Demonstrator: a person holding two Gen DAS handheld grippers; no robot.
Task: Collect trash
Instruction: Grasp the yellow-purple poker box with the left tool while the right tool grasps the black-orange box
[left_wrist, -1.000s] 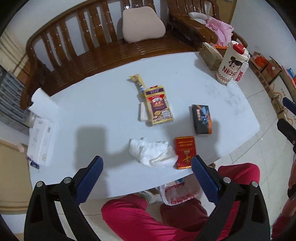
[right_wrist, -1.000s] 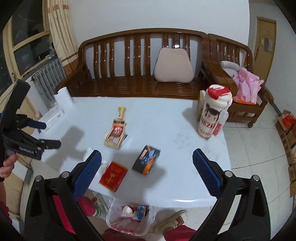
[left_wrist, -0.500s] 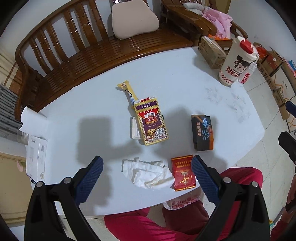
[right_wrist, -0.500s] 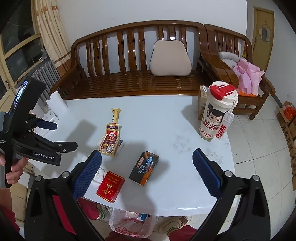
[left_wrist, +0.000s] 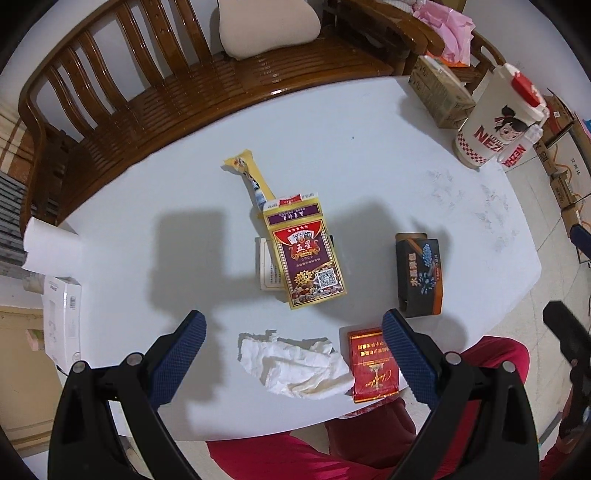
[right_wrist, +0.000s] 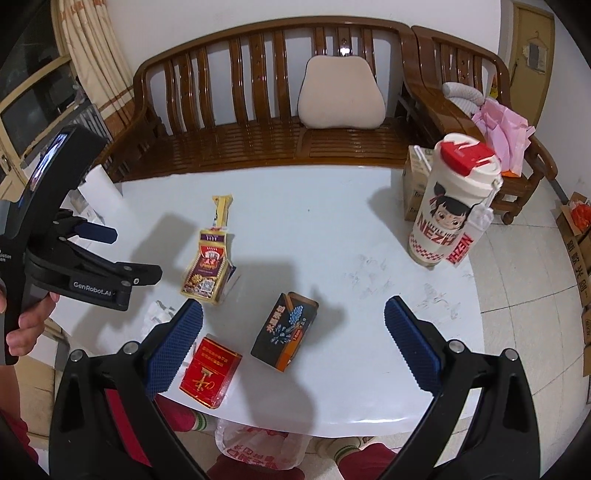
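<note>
"NEZH" in red on the white cartoon-girl cup (right_wrist: 452, 206), right of frame | "GenRobot.AI" in white on the black left gripper (right_wrist: 92, 285) body, left of frame | QR code on purple-and-gold packet (left_wrist: 308, 264), centre

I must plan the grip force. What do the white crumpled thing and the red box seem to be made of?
White crumpled thing: soft tissue paper, matte, by its limp folds and ragged edge. Red box: probably thin cardboard, glossy, perhaps film-wrapped, by its sharp corners and sheen.

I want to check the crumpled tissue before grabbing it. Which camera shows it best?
The left wrist view: the crumpled tissue lies whole between the open left gripper's fingers. In the right wrist view only a sliver shows beside a finger.
</note>
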